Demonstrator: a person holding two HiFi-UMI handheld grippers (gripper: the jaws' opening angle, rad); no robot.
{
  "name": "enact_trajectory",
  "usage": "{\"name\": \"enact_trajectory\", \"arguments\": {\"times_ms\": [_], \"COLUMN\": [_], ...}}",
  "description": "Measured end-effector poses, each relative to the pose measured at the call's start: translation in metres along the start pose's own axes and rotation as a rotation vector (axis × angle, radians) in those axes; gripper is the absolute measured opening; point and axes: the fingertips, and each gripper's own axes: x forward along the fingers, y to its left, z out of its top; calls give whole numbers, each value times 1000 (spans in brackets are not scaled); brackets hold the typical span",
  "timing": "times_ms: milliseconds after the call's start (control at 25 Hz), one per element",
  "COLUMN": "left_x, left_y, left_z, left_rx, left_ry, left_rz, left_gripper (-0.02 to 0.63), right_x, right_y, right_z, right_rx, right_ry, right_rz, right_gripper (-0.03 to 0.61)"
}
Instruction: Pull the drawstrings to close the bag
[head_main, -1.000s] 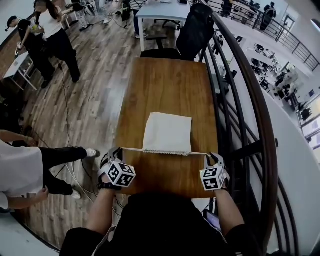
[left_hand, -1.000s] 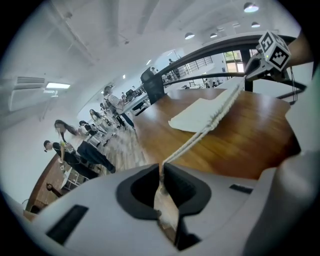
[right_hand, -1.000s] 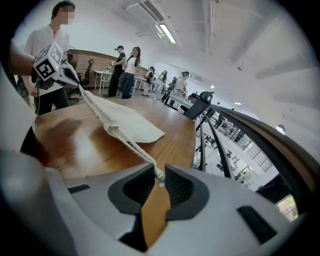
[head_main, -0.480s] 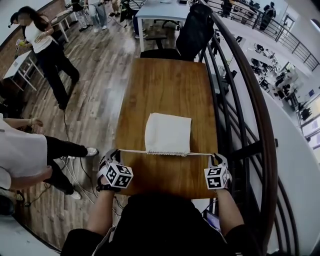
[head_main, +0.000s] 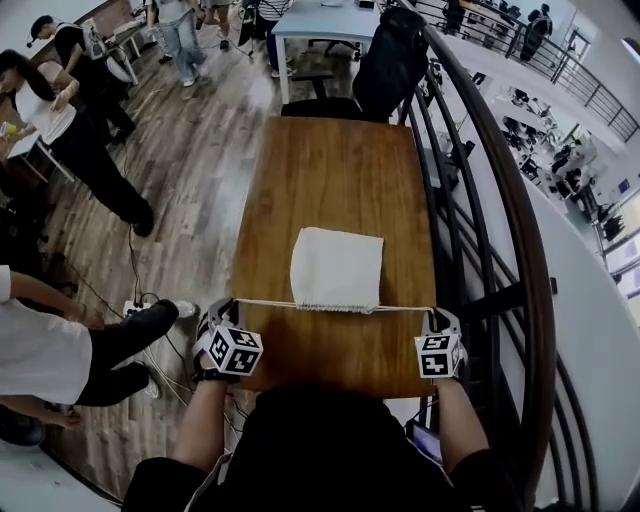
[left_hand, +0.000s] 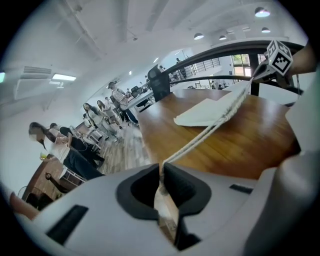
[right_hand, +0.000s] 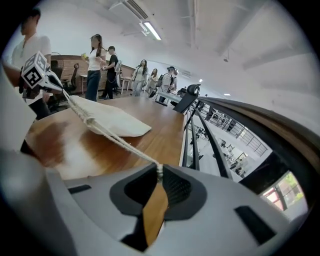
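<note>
Two taut drawstrings (head_main: 262, 301) left the bag (head_main: 336, 268) near the surface's (head_main: 340, 180) front edge. The left gripper (head_main: 224, 308) fingers clamped one. The right gripper (head_main: 438, 318) fingers had just closed on the other, which could slip under harder pulling.

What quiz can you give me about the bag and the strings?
1. True or false: the bag hangs in the air.
2. What is the left tool pinching? A) a string B) a spoon C) a pen
3. What colour is the bag?
Key: 1 false, it lies on the table. 2 A. 3 white.
</note>
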Motion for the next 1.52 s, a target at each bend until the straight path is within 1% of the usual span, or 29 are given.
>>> {"name": "enact_trajectory", "arguments": {"times_ms": [160,400,560,760,880,1080,1320,1520], "left_x": [2,0,3,5,4,4,8,10], "left_y": [-1,2,4,3,7,12,21,14], "left_z": [2,-2,-6,-5,-7,-8,-12,-15], "left_rx": [-15,-23,-53,-40,-53,-59,-96,-127], "left_ry": [-2,4,10,6,10,11,23,47], "left_rz": [2,4,5,3,5,22,31,24], "left_gripper": [38,38,38,38,38,39,40,38], "right_x": [3,1,3,5,3,1,4,9], "right_y": [-4,-13,-14,-16,-15,-25,-23,-19], "right_z": [-3,-6,-10,-15,-12,-15,-21,-27], "right_rx": [42,51,68,73,71,157,133,194], "right_ry": [1,12,15,20,20,7,19,47], "right_rz": [3,-10,-10,-17,-18,-32,-32,-17], "right_gripper": [32,31,31,31,31,31,31,31]}}
